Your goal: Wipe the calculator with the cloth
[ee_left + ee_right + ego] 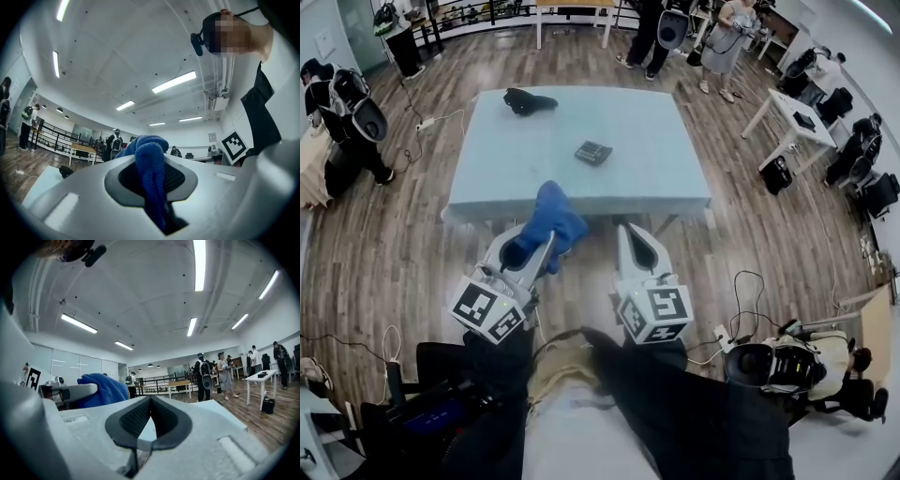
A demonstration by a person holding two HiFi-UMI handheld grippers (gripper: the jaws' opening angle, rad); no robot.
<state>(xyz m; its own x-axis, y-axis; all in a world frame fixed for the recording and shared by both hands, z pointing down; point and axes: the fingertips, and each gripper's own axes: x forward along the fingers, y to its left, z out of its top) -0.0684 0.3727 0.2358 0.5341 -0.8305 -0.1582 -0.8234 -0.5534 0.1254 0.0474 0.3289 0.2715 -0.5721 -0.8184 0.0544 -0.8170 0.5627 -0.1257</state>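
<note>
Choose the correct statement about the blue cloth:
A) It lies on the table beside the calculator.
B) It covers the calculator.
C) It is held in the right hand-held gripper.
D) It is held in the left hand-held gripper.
D: in the left gripper view the blue cloth sits pinched between the jaws of the left hand-held gripper, while the calculator lies uncovered on the table.

The pale blue table (pixel 647 131) in front of me stands on a wood-plank floor (pixel 412 244), its near edge just beyond my grippers. A dark calculator (pixel 593 152) lies flat near the middle of the top, turned at a slant to the edges. A black object (pixel 528 101), which I cannot make out, sits well apart from it toward the far left corner.
</note>
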